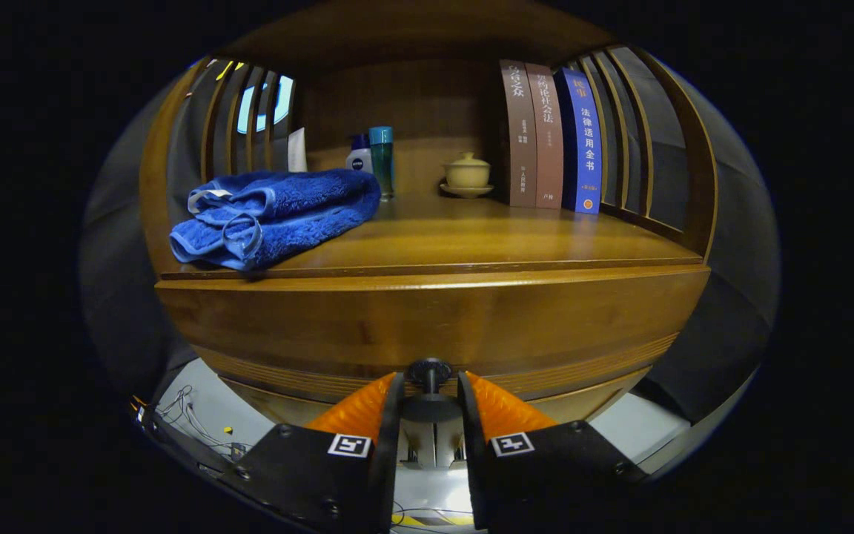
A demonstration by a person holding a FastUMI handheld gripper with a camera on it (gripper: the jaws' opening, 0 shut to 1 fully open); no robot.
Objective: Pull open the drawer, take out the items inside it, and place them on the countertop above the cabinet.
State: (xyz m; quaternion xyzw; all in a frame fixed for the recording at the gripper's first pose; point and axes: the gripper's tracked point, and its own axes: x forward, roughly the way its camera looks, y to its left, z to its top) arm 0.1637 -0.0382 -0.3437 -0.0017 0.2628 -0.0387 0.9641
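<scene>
Gripper [429, 386] set low against the wooden cabinet, fingers [356, 408] on either side of the dark round drawer knob [428, 371], close in on its stem. Appears clamped on the knob, both fingers pressed to it.

Drawer front [427, 326] a broad band of brown wood just under the countertop edge, flush with the cabinet, no gap visible. Contents of the drawer hidden.

Countertop [486, 241] above the drawer, warm wood, backed by a wooden panel and flanked by slatted sides. Folded blue towel [275, 215] at the left front corner, one fold hanging slightly over the front edge. Behind it, toward the back left, a small white bottle with a blue cap [359, 154] just beside a taller teal bottle [382, 159], the two nearly touching; a pale card or packet [297, 150] standing further left against the back. Near the back centre, a small lidded ceramic cup on a saucer [467, 176], cream coloured, upright. At the back right, three books upright side by side: two brown books [534, 133] and a blue book [583, 141], spines facing forward, the blue one nearest the right slats.

Below the cabinet, pale floor [208, 411] with loose cables [182, 408] to the left of the fingers.
</scene>
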